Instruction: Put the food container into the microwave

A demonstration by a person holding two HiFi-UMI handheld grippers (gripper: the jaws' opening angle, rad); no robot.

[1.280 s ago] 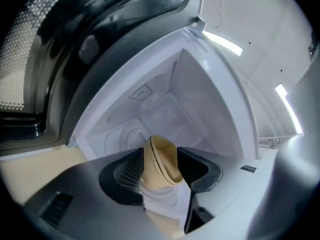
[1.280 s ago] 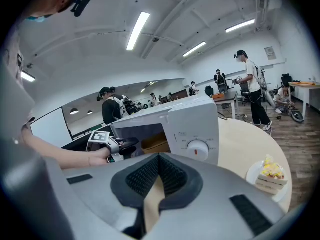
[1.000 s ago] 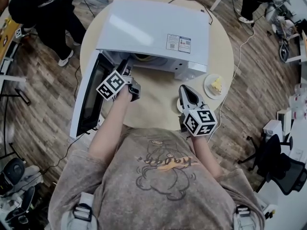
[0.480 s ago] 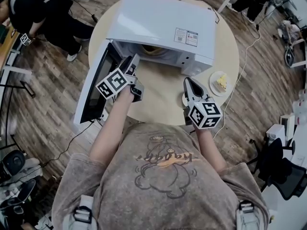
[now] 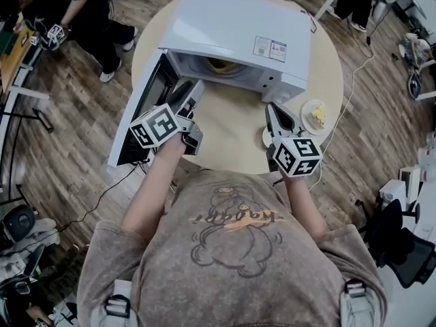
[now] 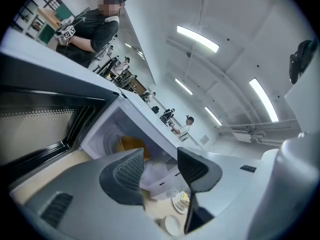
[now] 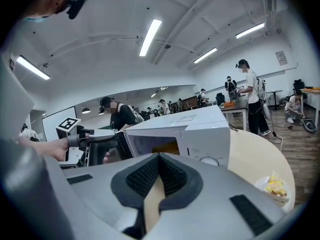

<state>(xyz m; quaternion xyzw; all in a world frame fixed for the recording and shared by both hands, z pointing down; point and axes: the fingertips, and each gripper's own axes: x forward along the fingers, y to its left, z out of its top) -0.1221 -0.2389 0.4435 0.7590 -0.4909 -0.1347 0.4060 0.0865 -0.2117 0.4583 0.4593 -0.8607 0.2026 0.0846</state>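
A white microwave stands on a round beige table, its door swung open to the left. A yellow food container sits inside the cavity and also shows in the left gripper view. My left gripper hovers just in front of the opening beside the door, its jaws open and empty. My right gripper is held above the table before the microwave's control panel, with its jaws shut on nothing.
A small plate with yellow food lies on the table right of the microwave, and a small white dish sits half hidden under my right gripper. A power cord trails off the table's right side. Another person stands at the far left.
My left gripper has drawn back a little from the microwave opening toward me. My right gripper stays in about the same place. The view has shifted slightly.
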